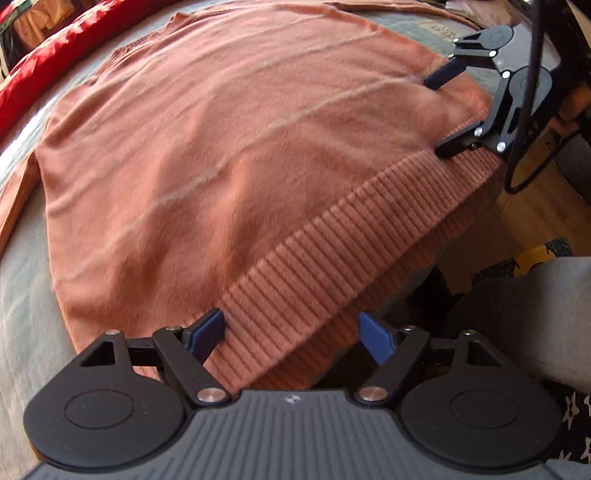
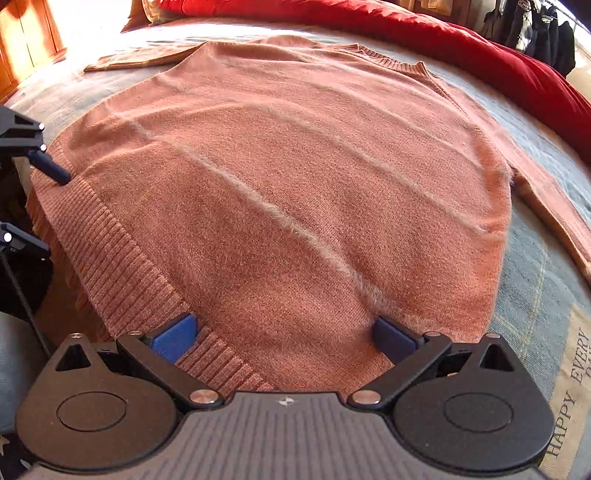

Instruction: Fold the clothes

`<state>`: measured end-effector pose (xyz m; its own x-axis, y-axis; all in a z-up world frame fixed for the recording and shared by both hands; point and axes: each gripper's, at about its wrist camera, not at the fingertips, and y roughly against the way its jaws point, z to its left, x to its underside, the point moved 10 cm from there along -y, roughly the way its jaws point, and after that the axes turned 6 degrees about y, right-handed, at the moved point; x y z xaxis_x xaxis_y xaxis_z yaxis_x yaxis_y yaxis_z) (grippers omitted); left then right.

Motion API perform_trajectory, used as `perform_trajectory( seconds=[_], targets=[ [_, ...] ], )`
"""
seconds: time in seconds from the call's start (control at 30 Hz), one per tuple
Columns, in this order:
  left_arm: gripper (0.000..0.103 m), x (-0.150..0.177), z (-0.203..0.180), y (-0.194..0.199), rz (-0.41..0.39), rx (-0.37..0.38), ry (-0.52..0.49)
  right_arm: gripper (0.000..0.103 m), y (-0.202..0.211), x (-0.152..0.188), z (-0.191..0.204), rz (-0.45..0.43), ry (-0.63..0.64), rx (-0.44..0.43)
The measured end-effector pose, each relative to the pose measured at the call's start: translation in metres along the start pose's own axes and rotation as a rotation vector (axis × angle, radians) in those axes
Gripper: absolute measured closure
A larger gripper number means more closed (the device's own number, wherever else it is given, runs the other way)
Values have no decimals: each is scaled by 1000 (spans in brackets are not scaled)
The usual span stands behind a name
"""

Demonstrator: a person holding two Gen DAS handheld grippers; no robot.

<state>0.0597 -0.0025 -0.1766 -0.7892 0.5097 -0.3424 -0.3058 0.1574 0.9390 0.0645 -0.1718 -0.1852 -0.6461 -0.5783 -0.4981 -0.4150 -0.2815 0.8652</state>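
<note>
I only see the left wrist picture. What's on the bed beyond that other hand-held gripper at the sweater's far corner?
Observer: The right wrist view shows a bedspread panel printed HAPPY EVERY.
Operator: Anything behind the sweater?
Observer: Dark clothes hang beyond the red blanket.
Operator: Is the right hand-held gripper gripping?
Observer: No; it is open, one pad on the ribbed hem, the other on plain knit.

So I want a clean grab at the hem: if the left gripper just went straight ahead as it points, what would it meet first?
Probably the sweater's ribbed hem, which already lies between the open fingers of the left gripper; depth is hard to judge.
</note>
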Motion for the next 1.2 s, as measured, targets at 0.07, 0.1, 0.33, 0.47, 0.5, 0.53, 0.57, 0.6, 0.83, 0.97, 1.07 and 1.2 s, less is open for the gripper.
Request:
perform_trajectory(
  seconds=[0.07, 0.1, 0.33, 0.47, 0.5, 0.53, 0.57, 0.6, 0.83, 0.97, 1.07, 1.2],
  targets=[
    [24, -1, 4, 9, -19, 8, 39, 0, 0, 2, 0, 21, -8, -8],
    [24, -6, 7, 13, -45, 7, 54, 0, 0, 3, -1, 34, -5, -12],
    [21, -52, 54, -4, -226, -96, 94, 0, -12, -1, 2, 90, -1, -2],
    [20, -32, 84, -3, -204, -95, 250, 0, -13, -1, 3, 108, -3, -5],
    [20, -25, 88, 1, -180, -87, 294, 0, -13, -1, 3, 113, -4, -5],
    [22, -21, 91, 5, -171, -80, 316, 0, -14, -2, 3, 117, -4, -2],
    [23, -19, 94, 10, -164, -72, 335, 0, -14, -2, 3, 121, -4, 0],
    [23, -24, 95, 14, -187, -69, 330, 0, -14, -2, 3, 125, -4, 3],
    [22, -92, 109, 4, -355, -16, 289, 0, -17, -4, 4, 155, -6, 21],
    [22, -95, 121, -25, -287, -36, 322, 0, -17, -5, 4, 191, -7, 30],
    [21, -73, 126, -20, -263, -16, 362, 0, -17, -5, 4, 218, -18, 44],
    [22, -61, 130, -3, -241, 12, 332, 0, -18, -8, 3, 286, -48, 66]
  ],
)
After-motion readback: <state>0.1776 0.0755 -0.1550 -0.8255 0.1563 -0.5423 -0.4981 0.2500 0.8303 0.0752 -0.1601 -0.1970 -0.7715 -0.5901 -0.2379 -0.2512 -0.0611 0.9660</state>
